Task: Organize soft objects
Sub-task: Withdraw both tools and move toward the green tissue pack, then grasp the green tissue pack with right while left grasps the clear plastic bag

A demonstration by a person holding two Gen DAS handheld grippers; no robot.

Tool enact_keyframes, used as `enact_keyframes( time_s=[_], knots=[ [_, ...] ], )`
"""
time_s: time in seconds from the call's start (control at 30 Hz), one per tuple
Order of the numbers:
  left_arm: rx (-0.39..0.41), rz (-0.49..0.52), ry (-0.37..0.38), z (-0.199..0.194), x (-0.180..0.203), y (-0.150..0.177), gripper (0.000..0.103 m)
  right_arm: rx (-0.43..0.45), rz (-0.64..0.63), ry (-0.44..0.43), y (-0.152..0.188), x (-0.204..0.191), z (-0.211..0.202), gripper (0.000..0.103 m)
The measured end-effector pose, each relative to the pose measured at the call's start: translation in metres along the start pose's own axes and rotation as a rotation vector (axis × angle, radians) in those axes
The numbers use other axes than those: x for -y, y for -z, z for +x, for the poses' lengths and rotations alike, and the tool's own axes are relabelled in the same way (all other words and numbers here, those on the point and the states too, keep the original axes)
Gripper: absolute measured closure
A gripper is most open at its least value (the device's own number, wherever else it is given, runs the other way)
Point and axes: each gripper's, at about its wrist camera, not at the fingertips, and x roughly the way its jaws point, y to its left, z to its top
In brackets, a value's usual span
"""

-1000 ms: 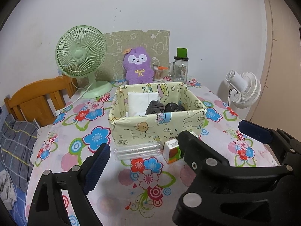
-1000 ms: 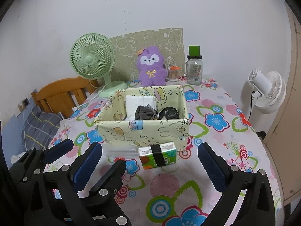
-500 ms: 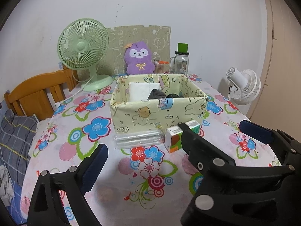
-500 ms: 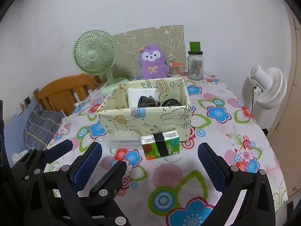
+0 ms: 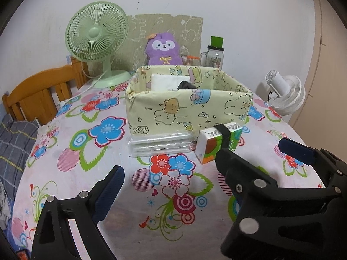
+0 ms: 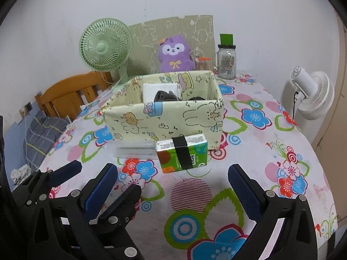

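A pale yellow fabric box (image 5: 186, 112) (image 6: 164, 117) stands mid-table, holding a white folded item (image 5: 167, 82) and dark soft pieces (image 6: 164, 95). Against its front wall lie a green-and-orange tissue pack (image 5: 219, 145) (image 6: 182, 151) with a black band and a clear plastic pack (image 5: 160, 145) (image 6: 134, 149). A purple plush (image 5: 163, 49) (image 6: 175, 54) sits behind the box. My left gripper (image 5: 171, 179) and right gripper (image 6: 173, 179) hover side by side just short of the packs. Both are open and hold nothing. The right gripper's finger hides my left gripper's right finger.
A green desk fan (image 5: 97, 36) and a glass jar (image 6: 226, 65) with a green lid stand at the back of the table. A wooden chair (image 5: 41, 95) is on the left and a white fan (image 6: 312, 93) is beyond the right table edge. Flowered cloth (image 6: 260, 147) covers the table.
Both grippers have dropped lower and moved slightly closer to the box and the packs. Their fingers have stayed open and nothing on the table has moved.
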Motion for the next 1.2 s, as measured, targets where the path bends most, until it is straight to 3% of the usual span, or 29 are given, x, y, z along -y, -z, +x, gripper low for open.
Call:
enact_keyframes(
  time_s=[1.0,1.2],
  knots=[
    [-0.099,0.002,-0.048,0.055,-0.01,-0.014,0.006,-0.101,0.01,0.035,-0.011,0.013,0.067,0.003],
    [-0.114,-0.005,-0.049,0.062,-0.015,-0.016,0.006,-0.118,0.016,0.046,-0.015,0.014,0.077,0.009]
  ],
)
